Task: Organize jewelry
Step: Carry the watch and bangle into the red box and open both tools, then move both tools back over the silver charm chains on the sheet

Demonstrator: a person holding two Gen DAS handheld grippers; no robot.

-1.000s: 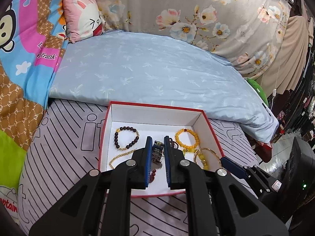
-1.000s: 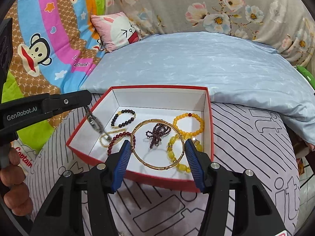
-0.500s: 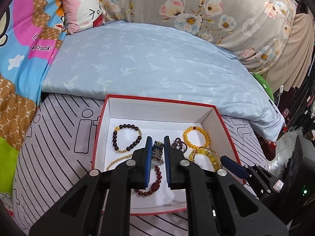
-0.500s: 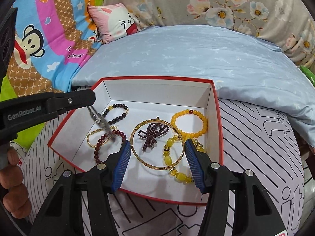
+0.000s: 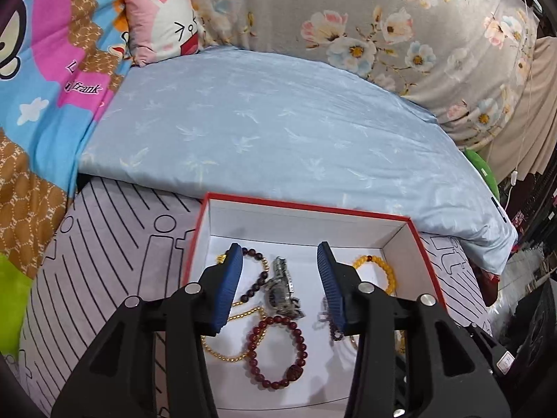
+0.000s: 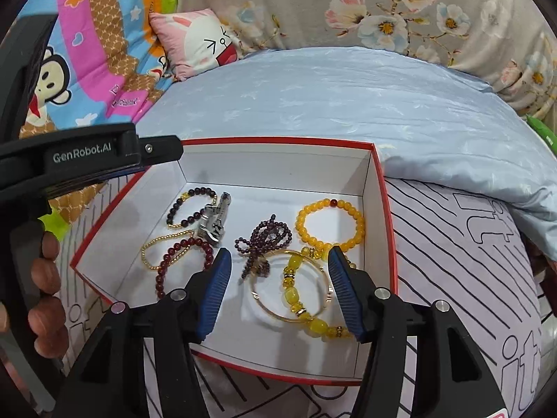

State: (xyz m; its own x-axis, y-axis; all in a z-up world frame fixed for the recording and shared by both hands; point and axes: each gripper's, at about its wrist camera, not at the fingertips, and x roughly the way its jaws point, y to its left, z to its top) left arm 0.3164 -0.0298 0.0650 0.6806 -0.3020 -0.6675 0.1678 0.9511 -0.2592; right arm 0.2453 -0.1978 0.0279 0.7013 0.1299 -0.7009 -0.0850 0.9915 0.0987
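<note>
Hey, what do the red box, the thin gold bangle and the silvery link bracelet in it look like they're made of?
Red box: likely cardboard, with matte white walls and thin, sharply folded edges. Thin gold bangle: apparently polished metal, a rigid ring with bright glints. Silvery link bracelet: probably steel or similar metal, with grey, reflective, blocky links.

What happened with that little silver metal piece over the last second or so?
The left hand-held gripper carried the silver metal bracelet down into the red box, and its jaws have just been opening, letting it go onto the beads. The right hand-held gripper stayed open around the gold bangle.
</note>
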